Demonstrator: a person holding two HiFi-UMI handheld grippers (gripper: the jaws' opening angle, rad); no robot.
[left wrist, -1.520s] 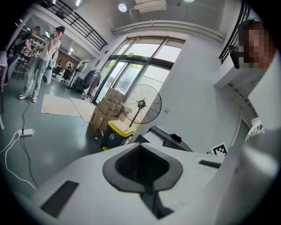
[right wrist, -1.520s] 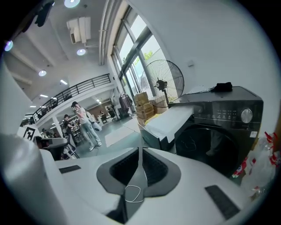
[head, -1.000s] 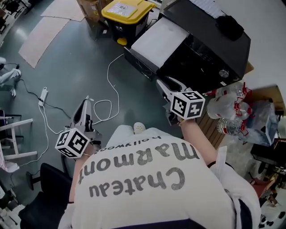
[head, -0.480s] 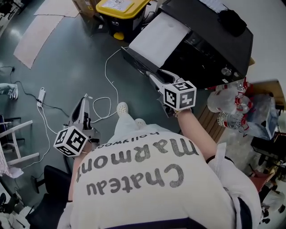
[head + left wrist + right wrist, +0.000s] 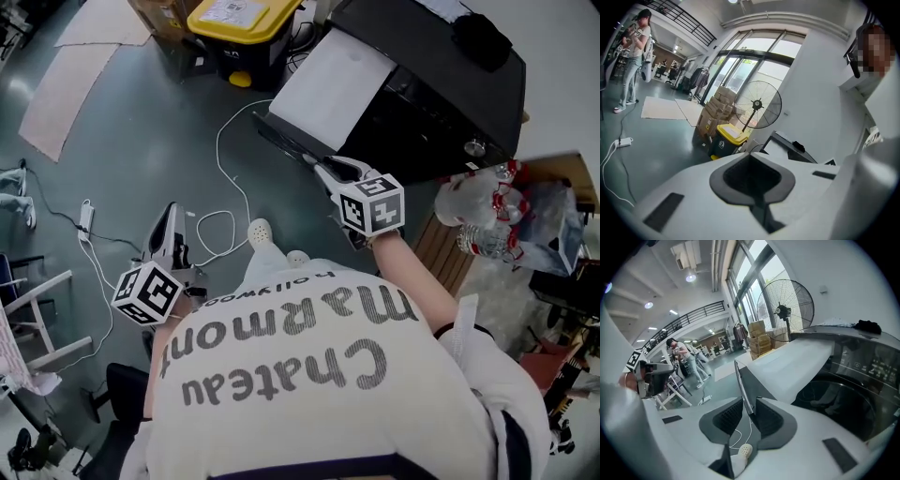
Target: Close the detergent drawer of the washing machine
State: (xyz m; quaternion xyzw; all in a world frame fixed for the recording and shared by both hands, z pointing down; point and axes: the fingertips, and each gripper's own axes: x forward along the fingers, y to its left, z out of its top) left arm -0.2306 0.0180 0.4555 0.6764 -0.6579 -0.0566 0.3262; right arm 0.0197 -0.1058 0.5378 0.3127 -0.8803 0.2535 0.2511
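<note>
Straddling the drawer (image 5: pixel 333 84) at its outer end, the right gripper (image 5: pixel 319 167) had its jaws partly apart. They had just been closing, and the drawer's thin front lip (image 5: pixel 743 390) stood upright between the pads. A sliver of gap showed on either side, so the lip looked bracketed rather than pinched. In the head view the drawer stood pulled well out of the black washer (image 5: pixel 450 84). Its white top ran from the lip at about 7 o'clock up to the washer's body at about 1 o'clock, and that line was its long axis. From the right gripper the bulk of the drawer lay ahead toward 1 o'clock, with the washer beyond it in the same direction. Closing it therefore looked like a straight push along that axis, not a sideways one. Any push off that line would probably skew the drawer in its slot. The left gripper (image 5: pixel 169 210) hung low at about 8 o'clock from the drawer, over the floor (image 5: pixel 141 122) and near a loose white cable (image 5: pixel 225 169). It was well apart from the washer, its jaws together on nothing. The right hand was plainly the nearer one and the one placed to do the job.
</note>
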